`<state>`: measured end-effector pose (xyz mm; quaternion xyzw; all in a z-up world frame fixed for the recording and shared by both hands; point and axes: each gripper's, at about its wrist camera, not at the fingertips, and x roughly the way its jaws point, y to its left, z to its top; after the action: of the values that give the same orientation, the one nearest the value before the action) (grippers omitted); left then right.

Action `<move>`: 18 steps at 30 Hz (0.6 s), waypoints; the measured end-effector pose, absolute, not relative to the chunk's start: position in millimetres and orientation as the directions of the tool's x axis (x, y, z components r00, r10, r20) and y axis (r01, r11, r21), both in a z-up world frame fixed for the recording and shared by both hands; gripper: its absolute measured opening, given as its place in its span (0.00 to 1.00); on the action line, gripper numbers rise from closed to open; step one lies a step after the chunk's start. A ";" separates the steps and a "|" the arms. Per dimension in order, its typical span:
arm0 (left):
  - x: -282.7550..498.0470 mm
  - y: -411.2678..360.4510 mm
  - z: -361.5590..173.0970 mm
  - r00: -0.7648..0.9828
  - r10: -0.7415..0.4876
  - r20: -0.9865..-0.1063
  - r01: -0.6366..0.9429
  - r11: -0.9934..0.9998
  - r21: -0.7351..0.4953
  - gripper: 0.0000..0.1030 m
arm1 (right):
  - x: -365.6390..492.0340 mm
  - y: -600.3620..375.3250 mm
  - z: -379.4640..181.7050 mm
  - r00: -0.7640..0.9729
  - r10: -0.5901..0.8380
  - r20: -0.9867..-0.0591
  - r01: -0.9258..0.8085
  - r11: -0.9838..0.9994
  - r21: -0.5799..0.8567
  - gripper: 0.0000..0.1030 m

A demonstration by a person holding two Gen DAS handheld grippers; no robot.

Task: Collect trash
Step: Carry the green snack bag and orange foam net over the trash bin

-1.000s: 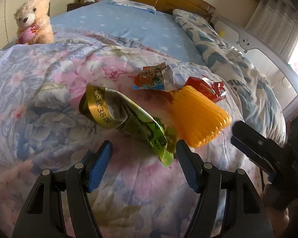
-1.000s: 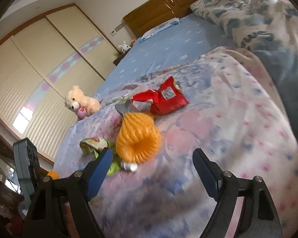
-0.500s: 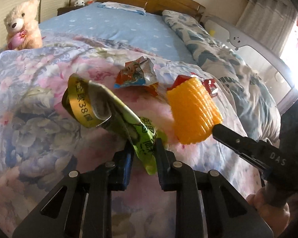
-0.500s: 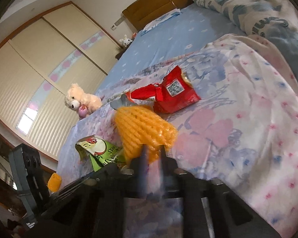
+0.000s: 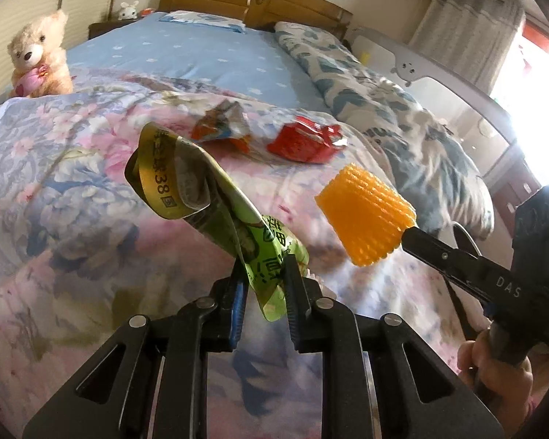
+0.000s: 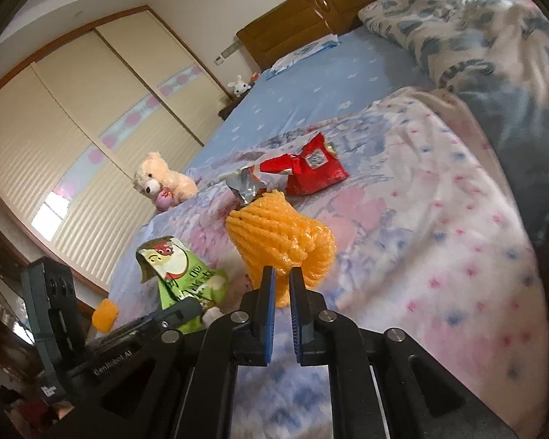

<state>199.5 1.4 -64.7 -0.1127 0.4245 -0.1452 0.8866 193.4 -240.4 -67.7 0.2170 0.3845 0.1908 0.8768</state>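
We are lifting a green wrapper (image 5: 216,201) clenched in the left gripper (image 5: 263,285) and an orange foam net (image 6: 280,243) clamped in the right gripper (image 6: 280,285), two wrappers lying ahead.

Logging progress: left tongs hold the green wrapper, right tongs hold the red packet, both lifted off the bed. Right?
Not quite. The right tongs hold the orange foam net; the red packet lies on the quilt, per the right wrist view. The left tongs do hold the green wrapper.
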 end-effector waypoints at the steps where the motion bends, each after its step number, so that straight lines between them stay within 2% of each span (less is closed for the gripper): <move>1: 196.4 -2.2 -64.2 0.593 -0.362 -0.719 0.172 0.929 -0.327 0.17 | 189.4 -243.6 -66.7 0.635 0.498 -0.591 -0.165 0.834 0.526 0.07; 10: 171.0 -48.1 -59.1 0.551 -0.435 -0.712 0.285 0.900 -0.329 0.16 | 140.8 -287.2 -52.7 0.697 0.423 -0.579 -0.099 0.857 0.506 0.06; 12: 165.8 -61.8 -56.2 0.542 -0.451 -0.709 0.317 0.891 -0.324 0.16 | 131.8 -296.0 -49.5 0.711 0.408 -0.573 -0.085 0.859 0.505 0.05; 13: 164.8 -65.6 -54.7 0.539 -0.456 -0.708 0.328 0.888 -0.323 0.16 | 130.1 -298.7 -48.4 0.715 0.402 -0.572 -0.079 0.859 0.505 0.00; 18: 155.8 -88.5 -51.6 0.521 -0.478 -0.707 0.375 0.872 -0.314 0.16 | 112.7 -320.5 -47.8 0.736 0.361 -0.573 -0.038 0.867 0.497 0.00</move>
<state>155.8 -88.5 -51.6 -0.0608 0.4236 -0.2453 0.8699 112.7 -320.5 -47.8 0.2331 0.3464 0.1106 0.9019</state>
